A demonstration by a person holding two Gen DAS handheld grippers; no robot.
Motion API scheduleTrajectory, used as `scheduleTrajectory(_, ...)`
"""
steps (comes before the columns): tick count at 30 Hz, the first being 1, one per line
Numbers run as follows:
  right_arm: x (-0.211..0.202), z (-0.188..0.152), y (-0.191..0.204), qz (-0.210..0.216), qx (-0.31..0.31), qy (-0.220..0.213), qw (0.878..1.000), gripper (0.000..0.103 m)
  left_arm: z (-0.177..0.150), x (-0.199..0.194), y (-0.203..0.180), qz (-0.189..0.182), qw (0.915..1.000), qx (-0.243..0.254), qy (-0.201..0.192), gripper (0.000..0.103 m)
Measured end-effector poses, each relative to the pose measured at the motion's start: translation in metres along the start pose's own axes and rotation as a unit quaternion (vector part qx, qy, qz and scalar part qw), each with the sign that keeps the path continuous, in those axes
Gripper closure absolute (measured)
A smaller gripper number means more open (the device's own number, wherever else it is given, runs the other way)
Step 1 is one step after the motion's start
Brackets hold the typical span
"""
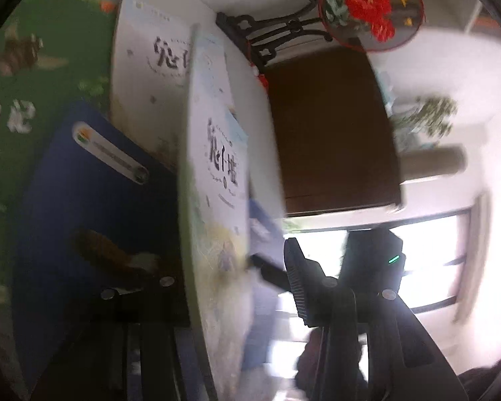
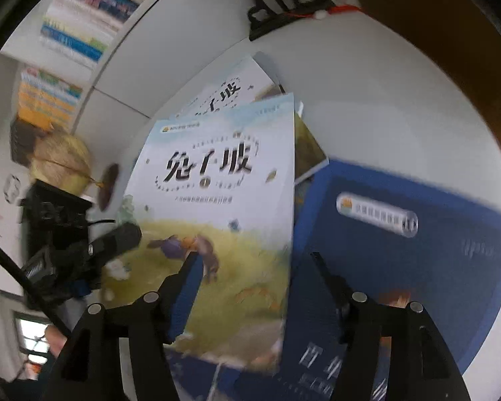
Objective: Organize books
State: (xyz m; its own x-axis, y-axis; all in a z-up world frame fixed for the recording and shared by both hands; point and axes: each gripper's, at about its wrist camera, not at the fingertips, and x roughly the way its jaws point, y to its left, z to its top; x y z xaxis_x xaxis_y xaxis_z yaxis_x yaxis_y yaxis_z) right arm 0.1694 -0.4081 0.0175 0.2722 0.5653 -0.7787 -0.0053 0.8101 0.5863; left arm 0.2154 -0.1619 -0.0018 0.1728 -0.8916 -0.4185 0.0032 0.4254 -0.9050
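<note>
Our right gripper (image 2: 254,260) fills the bottom of its view, fingers spread wide; the left finger (image 2: 183,294), with its blue pad, lies over the cover of the pale book (image 2: 217,207), while the right finger (image 2: 330,280) sits over the blue book (image 2: 400,240), and we cannot tell whether either truly presses. In the left wrist view our left gripper (image 1: 223,277) has one finger (image 1: 140,284) against the blue book (image 1: 83,200) and the ribbed finger (image 1: 300,287) well apart on the far side, so the pale book (image 1: 213,200) stands edge-on between them; whether it is clamped is hard to make out through the blur. That pale book's long axis runs away from the cameras toward the white wall (image 2: 367,100), title end up. Behind it a second pale book (image 2: 230,90) is mostly hidden. Smaller, beyond: a black bracket (image 2: 277,3), a shelf of books (image 2: 80,16), a globe (image 2: 61,162) and a red flower disc (image 1: 370,10).
</note>
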Motion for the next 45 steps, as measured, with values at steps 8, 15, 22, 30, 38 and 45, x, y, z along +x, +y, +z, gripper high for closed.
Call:
scheduleTrajectory(8, -0.003, -0.029, -0.026, 0.106, 0.099, 0.009, 0.989, 0.036, 0.003, 0.009, 0.001, -0.086, 0.9932, -0.073, 0.031, 0.064)
scheduleTrajectory(15, -0.01, -0.026, -0.01, 0.07, 0.077, -0.018, 0.994, 0.04, -0.007, 0.006, 0.003, 0.012, 0.9982, -0.051, 0.028, 0.064)
scheduleTrajectory(22, -0.014, -0.02, 0.025, 0.022, -0.014, -0.042, 0.999, 0.078, -0.019, -0.003, 0.009, -0.009, 0.9973, -0.07, 0.016, 0.064)
scheduleTrajectory(30, -0.022, -0.024, 0.055, -0.002, -0.086, -0.053, 0.995, 0.078, -0.035, -0.032, 0.017, -0.053, 0.993, -0.105, -0.014, 0.064)
scheduleTrajectory(38, -0.034, -0.038, 0.1, -0.02, -0.184, -0.065, 0.981, 0.078, -0.064, -0.075, 0.002, -0.031, 0.9951, -0.072, -0.06, 0.064)
scheduleTrajectory(45, -0.034, -0.052, 0.15, 0.014, -0.242, -0.066, 0.968, 0.076, -0.098, -0.14, -0.022, 0.018, 0.9907, -0.018, -0.133, 0.064)
